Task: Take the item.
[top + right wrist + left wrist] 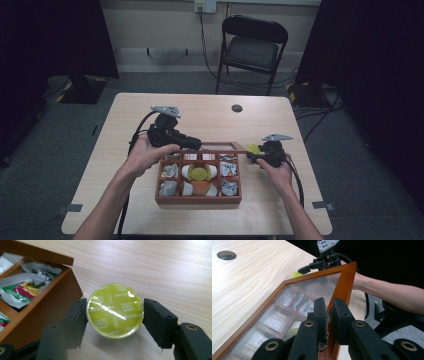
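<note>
A brown wooden box [198,200] with several compartments stands mid-table. Its glazed lid [220,146] is raised at the back. My left gripper [200,145] is shut on the lid; in the left gripper view its jaws [329,307] clamp the lid's wooden frame [344,282]. My right gripper [252,154] hovers just right of the box, shut on a yellow-green coffee capsule [254,148]. In the right gripper view the capsule [115,310] sits foil-up between the pads, low over the table beside the box wall [50,302].
The box holds sachets [22,287] in its outer compartments and capsules in the middle, one yellow [199,173] and one orange [200,187]. The table [150,107] has a cable hole [237,108]. A folding chair [252,47] stands behind the table.
</note>
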Demonstrator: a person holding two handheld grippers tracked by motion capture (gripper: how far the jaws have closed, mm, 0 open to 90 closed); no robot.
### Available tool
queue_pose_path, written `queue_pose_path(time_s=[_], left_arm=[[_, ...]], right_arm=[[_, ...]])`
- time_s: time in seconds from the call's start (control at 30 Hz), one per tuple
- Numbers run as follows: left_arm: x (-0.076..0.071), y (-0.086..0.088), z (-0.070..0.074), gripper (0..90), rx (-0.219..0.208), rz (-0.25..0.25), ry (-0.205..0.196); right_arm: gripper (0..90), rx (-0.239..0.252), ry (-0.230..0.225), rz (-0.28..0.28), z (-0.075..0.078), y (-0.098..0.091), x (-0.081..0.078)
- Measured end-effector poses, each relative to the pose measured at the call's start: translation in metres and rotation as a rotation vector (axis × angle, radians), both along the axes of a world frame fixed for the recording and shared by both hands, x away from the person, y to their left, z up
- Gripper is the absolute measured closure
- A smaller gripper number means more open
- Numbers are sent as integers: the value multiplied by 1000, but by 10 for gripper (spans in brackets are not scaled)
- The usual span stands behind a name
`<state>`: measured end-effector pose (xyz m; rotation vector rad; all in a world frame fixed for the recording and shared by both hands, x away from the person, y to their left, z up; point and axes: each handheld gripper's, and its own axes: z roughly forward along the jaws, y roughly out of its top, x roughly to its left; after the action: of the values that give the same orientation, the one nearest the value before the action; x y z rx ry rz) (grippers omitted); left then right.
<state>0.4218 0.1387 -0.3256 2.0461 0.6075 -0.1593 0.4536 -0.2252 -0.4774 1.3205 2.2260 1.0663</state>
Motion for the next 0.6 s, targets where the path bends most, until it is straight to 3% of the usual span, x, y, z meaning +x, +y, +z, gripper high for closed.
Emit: queue_pose_path(time_s=[0.23,0.4,0.6], left_arm=[[0,0,0,818,0,-8,1],[0,0,0,818,3,-6,5],[-1,-1,0,818,5,-8,6]], right_arm=[[371,-39,-21,1,-4,4,-1],[366,-28,-20,-2,-5,7,1],[261,1,-21,-3,-4,4,0]])
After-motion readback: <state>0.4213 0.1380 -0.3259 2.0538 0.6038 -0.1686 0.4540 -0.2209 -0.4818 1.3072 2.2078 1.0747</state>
